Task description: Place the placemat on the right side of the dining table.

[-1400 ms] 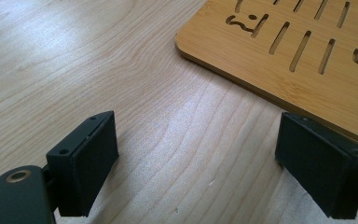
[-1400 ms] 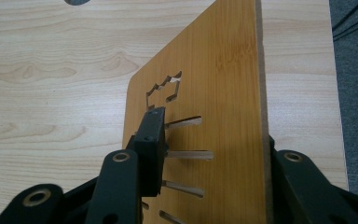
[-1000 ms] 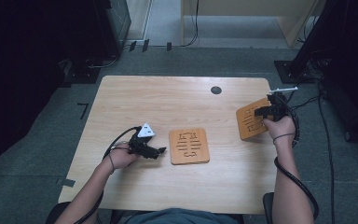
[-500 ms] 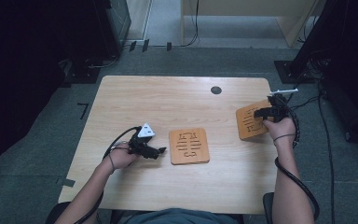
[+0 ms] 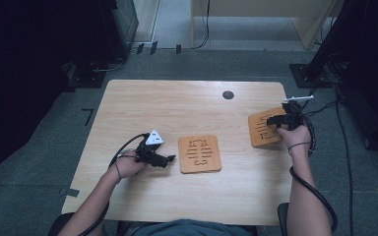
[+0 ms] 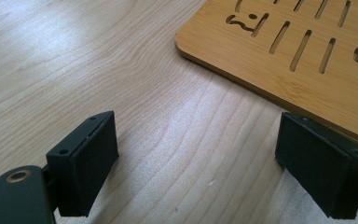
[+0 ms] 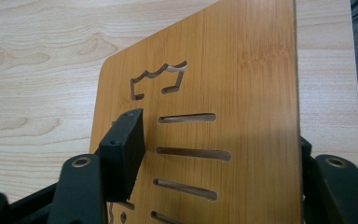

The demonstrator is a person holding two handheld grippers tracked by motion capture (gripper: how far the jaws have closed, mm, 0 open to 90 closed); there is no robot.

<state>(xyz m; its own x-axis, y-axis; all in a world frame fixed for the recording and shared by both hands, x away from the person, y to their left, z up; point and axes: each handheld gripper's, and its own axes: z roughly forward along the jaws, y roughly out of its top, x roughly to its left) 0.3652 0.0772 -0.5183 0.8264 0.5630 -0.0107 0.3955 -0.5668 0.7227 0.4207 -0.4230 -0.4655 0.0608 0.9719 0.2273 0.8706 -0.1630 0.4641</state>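
Here the right gripper holds the far wooden board by its edge, while the wide-open left gripper points at the near board just ahead.

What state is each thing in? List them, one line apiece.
Left gripper: open, jaws wide apart over bare table, holding nothing.
Right gripper: shut on the right board, one jaw on its face.
Right board: gripped at the table's right edge, seemingly tilted.
Centre board: flat on the table, untouched.
Table: level, light wood.
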